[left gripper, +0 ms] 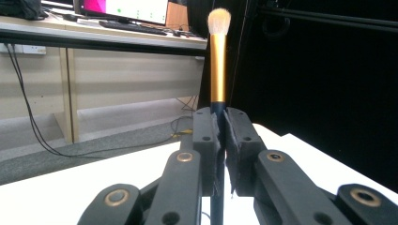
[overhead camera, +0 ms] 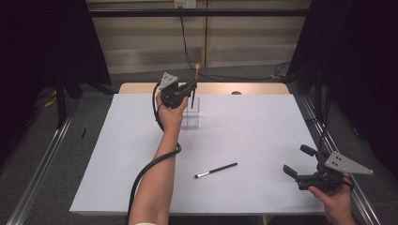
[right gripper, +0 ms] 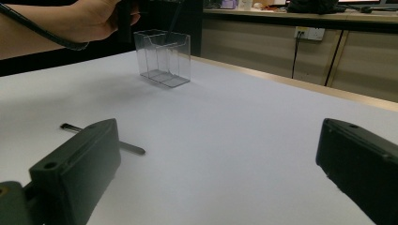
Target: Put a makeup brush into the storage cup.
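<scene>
Gold-handled brush (left gripper: 218,61) stands upright, clamped in our left gripper (overhead camera: 190,89) above the clear organizer (overhead camera: 191,111) near the far edge of the white table (overhead camera: 117,154). Wide bare surface lies around the organizer. Our right gripper (overhead camera: 296,161) hangs agape at the right edge. Between them lies a small black brush (overhead camera: 216,170)

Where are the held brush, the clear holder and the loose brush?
held brush (left gripper: 218,65), left gripper view, gold ferrule.
clear holder (right gripper: 164,58), right gripper view, front wall.
loose brush (overhead camera: 217,170), high view, mid-handle.
</scene>
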Demonstrator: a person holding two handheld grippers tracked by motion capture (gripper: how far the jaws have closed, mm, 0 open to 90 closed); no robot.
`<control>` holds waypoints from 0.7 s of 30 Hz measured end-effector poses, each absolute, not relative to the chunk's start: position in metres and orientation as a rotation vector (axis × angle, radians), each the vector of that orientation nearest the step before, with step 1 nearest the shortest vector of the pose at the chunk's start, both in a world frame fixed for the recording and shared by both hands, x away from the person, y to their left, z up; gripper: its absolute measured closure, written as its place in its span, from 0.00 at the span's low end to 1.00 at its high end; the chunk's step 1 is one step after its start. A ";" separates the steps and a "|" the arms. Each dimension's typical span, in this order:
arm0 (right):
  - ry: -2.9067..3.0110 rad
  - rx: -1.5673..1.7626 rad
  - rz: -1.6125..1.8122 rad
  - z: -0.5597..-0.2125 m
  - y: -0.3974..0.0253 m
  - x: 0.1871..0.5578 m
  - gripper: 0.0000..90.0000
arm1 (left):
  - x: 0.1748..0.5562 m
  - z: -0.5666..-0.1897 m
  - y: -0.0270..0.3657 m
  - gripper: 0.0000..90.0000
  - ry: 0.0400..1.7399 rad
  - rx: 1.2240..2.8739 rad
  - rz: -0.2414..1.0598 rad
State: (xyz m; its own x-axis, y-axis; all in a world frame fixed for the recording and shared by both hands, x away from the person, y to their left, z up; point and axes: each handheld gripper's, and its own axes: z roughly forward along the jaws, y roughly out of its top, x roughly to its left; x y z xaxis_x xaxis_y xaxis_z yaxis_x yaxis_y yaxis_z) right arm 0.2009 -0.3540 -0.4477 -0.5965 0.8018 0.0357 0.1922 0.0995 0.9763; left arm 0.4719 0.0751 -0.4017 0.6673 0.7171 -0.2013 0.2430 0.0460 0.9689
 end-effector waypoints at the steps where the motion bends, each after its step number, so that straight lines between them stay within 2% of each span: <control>1: 1.863 0.969 1.527 -0.448 -0.354 0.201 0.00 | 0.472 -0.402 0.075 0.93 0.830 1.521 0.436; 21: 1.862 0.966 1.527 -0.447 -0.355 0.201 0.00 | 0.470 -0.413 0.080 0.93 0.858 1.533 0.446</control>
